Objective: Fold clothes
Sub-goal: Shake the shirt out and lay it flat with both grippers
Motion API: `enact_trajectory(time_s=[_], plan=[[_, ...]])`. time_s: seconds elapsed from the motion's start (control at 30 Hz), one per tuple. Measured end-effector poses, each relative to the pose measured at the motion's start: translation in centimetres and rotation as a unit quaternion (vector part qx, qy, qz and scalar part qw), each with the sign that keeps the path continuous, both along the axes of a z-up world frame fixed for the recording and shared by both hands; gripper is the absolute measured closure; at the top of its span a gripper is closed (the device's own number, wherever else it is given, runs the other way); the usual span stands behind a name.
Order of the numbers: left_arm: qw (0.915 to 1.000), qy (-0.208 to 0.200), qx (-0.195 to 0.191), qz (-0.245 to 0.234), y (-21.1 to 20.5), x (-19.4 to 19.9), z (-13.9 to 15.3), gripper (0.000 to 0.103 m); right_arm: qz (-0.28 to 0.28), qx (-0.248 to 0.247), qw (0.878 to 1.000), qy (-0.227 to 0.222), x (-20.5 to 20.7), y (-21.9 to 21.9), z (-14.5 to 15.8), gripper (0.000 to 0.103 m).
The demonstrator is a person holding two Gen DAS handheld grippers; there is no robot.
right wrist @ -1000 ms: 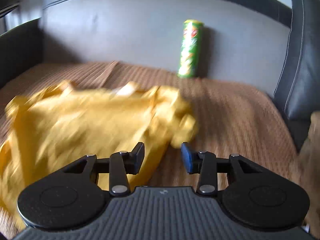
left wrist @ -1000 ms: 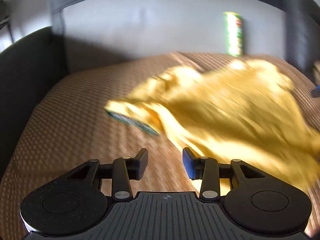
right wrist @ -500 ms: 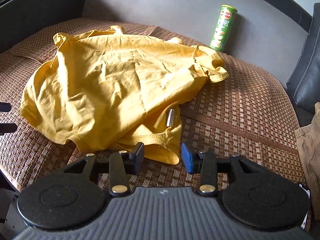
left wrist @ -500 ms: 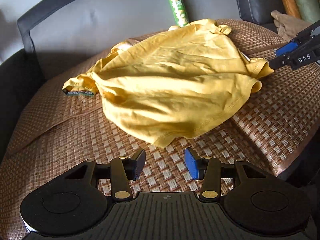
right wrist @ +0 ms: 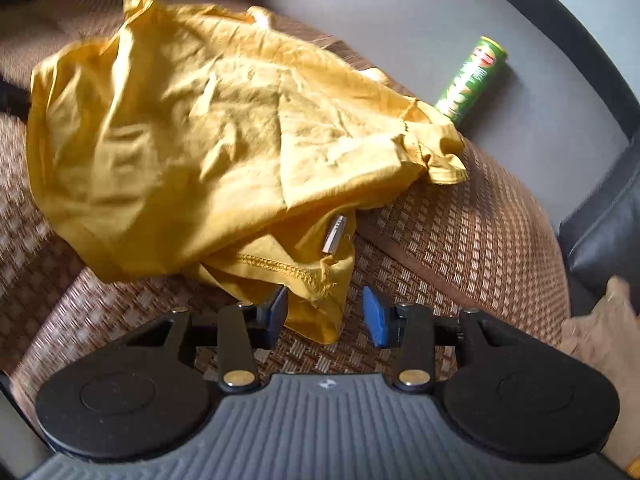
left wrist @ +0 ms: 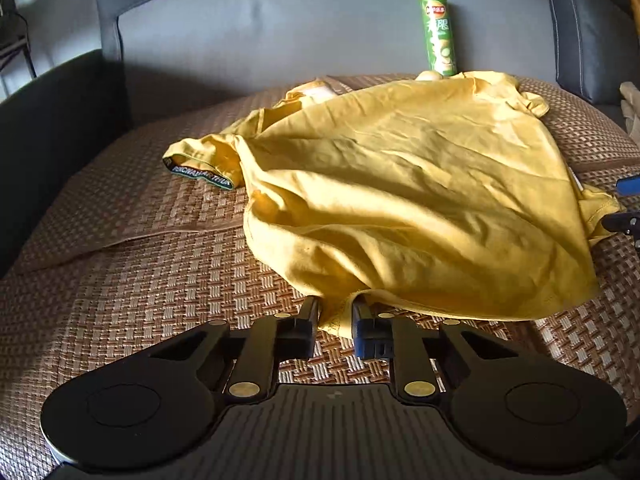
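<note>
You can't see the chip can's [left wrist: 438, 36] foot behind the yellow shirt [left wrist: 420, 200], the tan cloth [right wrist: 600, 332] runs off frame, and motion blurs the shirt's left side.

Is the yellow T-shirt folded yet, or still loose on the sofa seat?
Not folded: the yellow T-shirt lies in a rumpled heap, one sleeve flung sideways, hem bunched.

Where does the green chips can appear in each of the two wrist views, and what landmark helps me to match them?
Left wrist: the can stands upright at top right of centre, against the grey backrest, just behind the yellow shirt.
Right wrist: the can appears tilted at upper right, beside the shirt's far sleeve.
Shared landmark: the yellow shirt, lying on the woven mat.
</note>
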State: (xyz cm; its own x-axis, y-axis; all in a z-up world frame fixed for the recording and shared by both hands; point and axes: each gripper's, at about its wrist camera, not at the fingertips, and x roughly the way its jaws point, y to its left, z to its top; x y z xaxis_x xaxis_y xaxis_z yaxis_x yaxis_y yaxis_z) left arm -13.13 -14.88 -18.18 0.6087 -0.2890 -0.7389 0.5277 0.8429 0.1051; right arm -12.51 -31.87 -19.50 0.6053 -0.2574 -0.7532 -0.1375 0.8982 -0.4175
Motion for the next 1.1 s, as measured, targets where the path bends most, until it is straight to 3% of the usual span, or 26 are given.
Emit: enact_trajectory(time_s=[0.07,0.17,0.23,0.27,0.3,0.33,0.37,0.53,0.7,0.8,0.9,1.03,1.1], plan=[[0.9999,0.001,-0.002,-0.013,0.0,-0.4,-0.2,0.062,0.023,-0.026,0.999,0.002,-0.1,0.6,-0.6,0.058],[0.9997,-0.005,0.007,-0.022,-0.2,-1.1,-0.6,0.060,0.055,-0.062,0.997,0.002,-0.1,1.6,-1.3,0.058],[0.9998,-0.010,0.008,-0.016,-0.4,-1.1,-0.8,0.061,0.078,-0.083,0.993,-0.001,0.0,2.2,-1.5,0.060],[0.9999,-0.008,0.004,-0.009,-0.4,-0.8,-0.7,0.080,0.082,-0.086,0.993,-0.002,0.1,2.2,-1.5,0.062],[1.0000,-0.005,-0.002,-0.002,-0.4,-0.5,-0.6,0.084,0.079,-0.082,0.993,-0.003,0.4,2.1,-1.4,0.081],[0.9999,-0.004,-0.011,0.009,-0.1,-0.2,-0.1,0.098,0.071,-0.071,0.995,-0.006,0.6,2.0,-0.9,0.095],[0.9995,-0.003,-0.022,0.020,0.3,0.1,0.4,0.101,0.060,-0.052,0.997,-0.015,0.6,1.7,-0.1,0.099],[0.9931,-0.024,-0.081,0.081,3.8,0.7,4.6,0.103,0.010,0.060,0.993,-0.101,-0.7,-0.2,6.9,0.100],[0.9875,-0.044,-0.103,0.111,6.9,1.2,7.7,0.103,-0.058,0.196,0.967,-0.152,-2.1,-5.1,12.2,0.100],[0.9908,-0.024,-0.096,0.093,7.5,0.7,7.4,0.103,-0.095,0.231,0.959,-0.135,-2.7,-7.5,11.3,0.099],[0.9957,0.001,-0.063,0.069,6.9,-0.9,5.5,0.096,-0.122,0.235,0.961,-0.081,-3.2,-8.5,8.0,0.099],[0.9952,0.022,-0.041,0.086,7.1,-2.6,2.8,0.069,-0.150,0.241,0.958,-0.031,-3.8,-8.6,3.7,0.099],[0.9946,0.020,-0.036,0.096,7.6,-3.4,2.1,0.068,-0.157,0.252,0.954,-0.030,-4.1,-8.5,3.4,0.099]])
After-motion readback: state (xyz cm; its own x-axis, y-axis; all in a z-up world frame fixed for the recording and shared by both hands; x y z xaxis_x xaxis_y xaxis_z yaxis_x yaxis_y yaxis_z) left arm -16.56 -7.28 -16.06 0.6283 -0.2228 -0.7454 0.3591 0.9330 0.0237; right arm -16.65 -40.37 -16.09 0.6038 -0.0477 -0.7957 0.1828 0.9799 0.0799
